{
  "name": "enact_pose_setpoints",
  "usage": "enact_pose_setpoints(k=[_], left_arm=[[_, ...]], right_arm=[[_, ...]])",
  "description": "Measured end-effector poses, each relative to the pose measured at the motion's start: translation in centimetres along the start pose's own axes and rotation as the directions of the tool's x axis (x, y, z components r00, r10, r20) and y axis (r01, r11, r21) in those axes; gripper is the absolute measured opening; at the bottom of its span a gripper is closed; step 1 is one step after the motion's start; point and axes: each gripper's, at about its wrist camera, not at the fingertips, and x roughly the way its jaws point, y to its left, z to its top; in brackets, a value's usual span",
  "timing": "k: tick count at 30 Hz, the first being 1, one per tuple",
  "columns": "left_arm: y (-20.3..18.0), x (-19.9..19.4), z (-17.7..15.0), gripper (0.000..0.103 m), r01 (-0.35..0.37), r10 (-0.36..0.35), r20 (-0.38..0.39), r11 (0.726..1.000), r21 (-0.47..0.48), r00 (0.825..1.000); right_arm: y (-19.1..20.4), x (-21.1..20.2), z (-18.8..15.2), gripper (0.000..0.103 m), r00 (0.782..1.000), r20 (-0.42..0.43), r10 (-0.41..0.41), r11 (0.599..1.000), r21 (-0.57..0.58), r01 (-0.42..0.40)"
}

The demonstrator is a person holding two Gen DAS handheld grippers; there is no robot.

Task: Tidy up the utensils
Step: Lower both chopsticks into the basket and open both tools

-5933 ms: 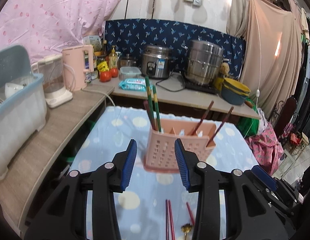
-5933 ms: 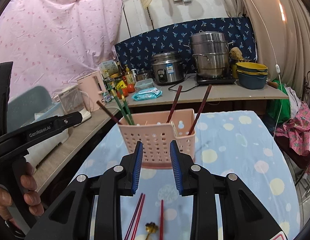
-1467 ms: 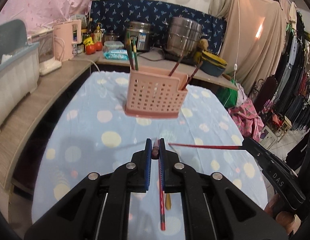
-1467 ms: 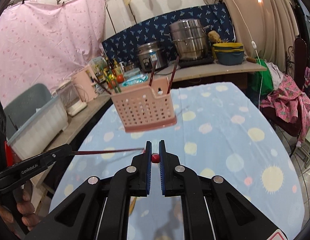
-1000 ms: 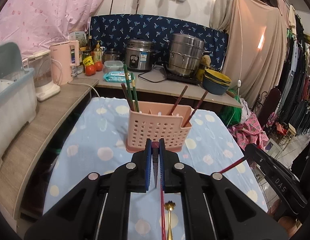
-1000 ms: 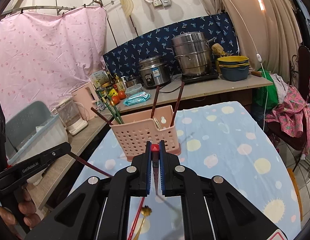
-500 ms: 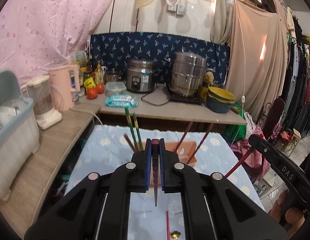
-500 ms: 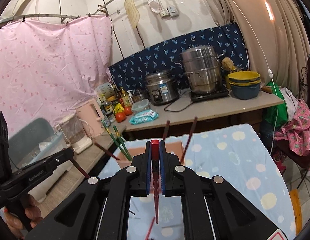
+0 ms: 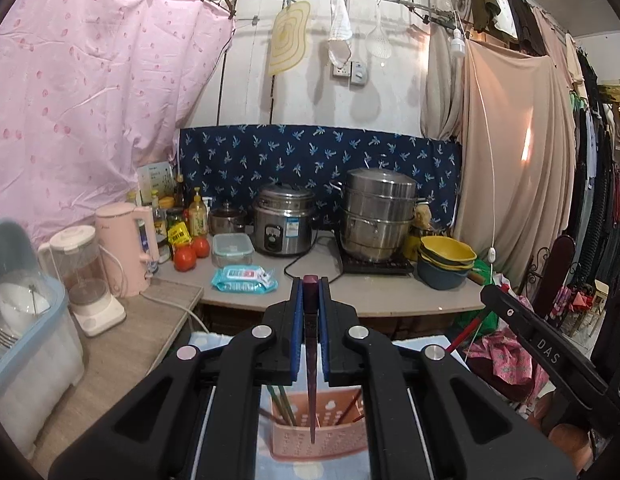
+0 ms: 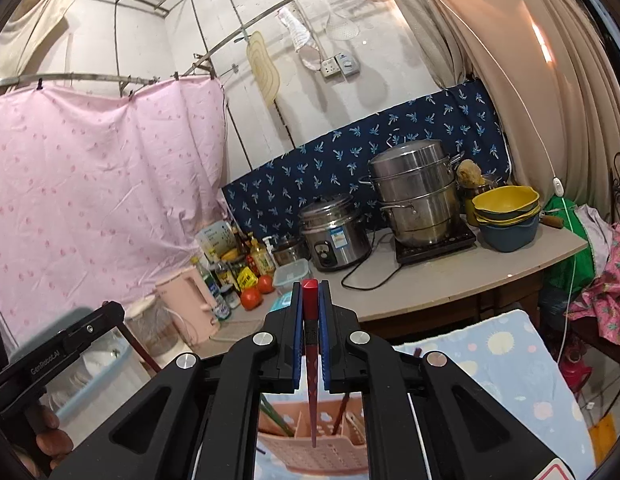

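My left gripper (image 9: 310, 285) is shut on a dark red chopstick (image 9: 311, 392) that hangs point down over the pink perforated utensil basket (image 9: 334, 444). My right gripper (image 10: 310, 289) is shut on a red chopstick (image 10: 312, 396), point down over the same basket (image 10: 330, 452). Green and dark red chopsticks (image 9: 281, 404) stand in the basket. The right gripper's body (image 9: 542, 352) with its red chopstick shows at the right of the left wrist view; the left gripper's body (image 10: 49, 356) shows at the left of the right wrist view.
The basket stands on a table with a blue dotted cloth (image 10: 510, 360). Behind it a counter (image 9: 390, 300) holds a rice cooker (image 9: 283, 220), a steel steamer pot (image 9: 378, 216), stacked bowls (image 9: 446, 260), tomatoes, bottles and a pink kettle (image 9: 125, 248). A blue dish bin (image 9: 25, 340) stands left.
Both grippers rose from the table with a chopstick each and tilted upright. The basket dropped to the bottom of both views, with the chopstick tips now hanging over it.
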Motion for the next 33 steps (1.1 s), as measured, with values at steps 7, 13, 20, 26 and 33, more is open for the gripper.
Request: enact_pose_setpoints(k=[7, 13, 20, 26, 33], left_arm=[[0.0, 2.4, 0.6, 0.007, -0.002, 0.001, 0.017, 1.000, 0.009, 1.000], [0.9, 5.0, -2.0, 0.007, -0.012, 0.011, -0.049, 1.000, -0.007, 0.999], [1.8, 7.1, -4.6, 0.007, -0.025, 0.021, -0.117, 0.999, -0.026, 0.993], [2.0, 8.2, -6.0, 0.007, -0.029, 0.024, -0.157, 0.999, -0.033, 0.987], [2.0, 8.6, -7.0, 0.007, -0.043, 0.037, -0.178, 0.999, -0.032, 0.983]], right_arm=[[-0.2, 3.3, -0.6, 0.007, 1.000, -0.029, 0.003, 1.000, 0.009, -0.003], [-0.8, 5.9, -3.5, 0.007, 0.995, -0.101, -0.020, 1.000, -0.007, 0.019], [-1.1, 7.6, -5.6, 0.007, 0.987, -0.154, -0.045, 0.999, -0.030, 0.041], [-1.6, 8.3, -6.6, 0.007, 0.982, -0.176, -0.062, 0.998, -0.034, 0.057], [-1.6, 8.6, -7.3, 0.007, 0.978, -0.194, -0.075, 0.996, -0.054, 0.066]])
